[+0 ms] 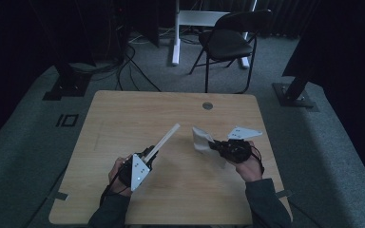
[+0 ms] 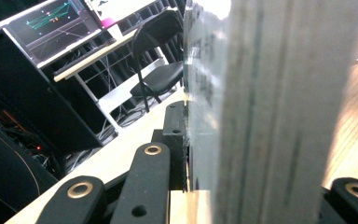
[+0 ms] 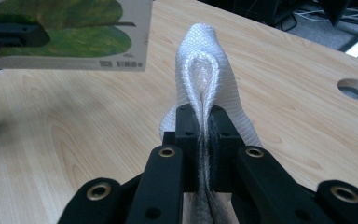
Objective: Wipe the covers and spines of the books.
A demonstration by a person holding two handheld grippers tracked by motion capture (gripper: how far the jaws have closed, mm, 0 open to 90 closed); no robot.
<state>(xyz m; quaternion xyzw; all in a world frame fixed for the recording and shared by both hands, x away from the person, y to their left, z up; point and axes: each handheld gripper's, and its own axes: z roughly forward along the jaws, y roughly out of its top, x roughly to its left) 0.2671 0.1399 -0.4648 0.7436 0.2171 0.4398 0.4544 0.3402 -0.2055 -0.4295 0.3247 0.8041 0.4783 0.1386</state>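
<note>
Nearest the camera, two sleeved forearms reach over a pale wood-grain tabletop (image 1: 171,199), each hand working a black gripper. The left gripper (image 1: 148,153), topped by a grey three-cornered plate, has its fingers (image 2: 175,140) clamped on the lower end of a thin, flat board book (image 1: 164,140) held edge-up and slanting away toward the table's middle. From the left gripper view the book's grey, layered edge rises close against the lens; from the right gripper view its cover (image 3: 65,35) shows green leaf shapes on white with a small printed code at one corner. The right gripper (image 1: 215,144) has its fingers (image 3: 189,135) pressed tight on a fold of white cloth (image 1: 202,137), a soft, net-textured fabric that loops up in a teardrop shape beyond the fingertips and hangs just above the wood. Book and cloth are held near each other, apart, over the centre of the tabletop.

Farther back, a round cable hole (image 1: 207,105) with a grey insert sits near the far edge of the rounded-corner tabletop. Beyond it lies grey carpet (image 1: 28,137), with a black folding chair (image 1: 230,40) standing by the white legs of a desk (image 1: 195,23). Dark cables (image 1: 133,66) trail across the floor at left, and black stand bases (image 1: 66,88) flank the table. Dark curtains close the room behind. A lit monitor (image 2: 51,23) glows on that desk in the left gripper view.
</note>
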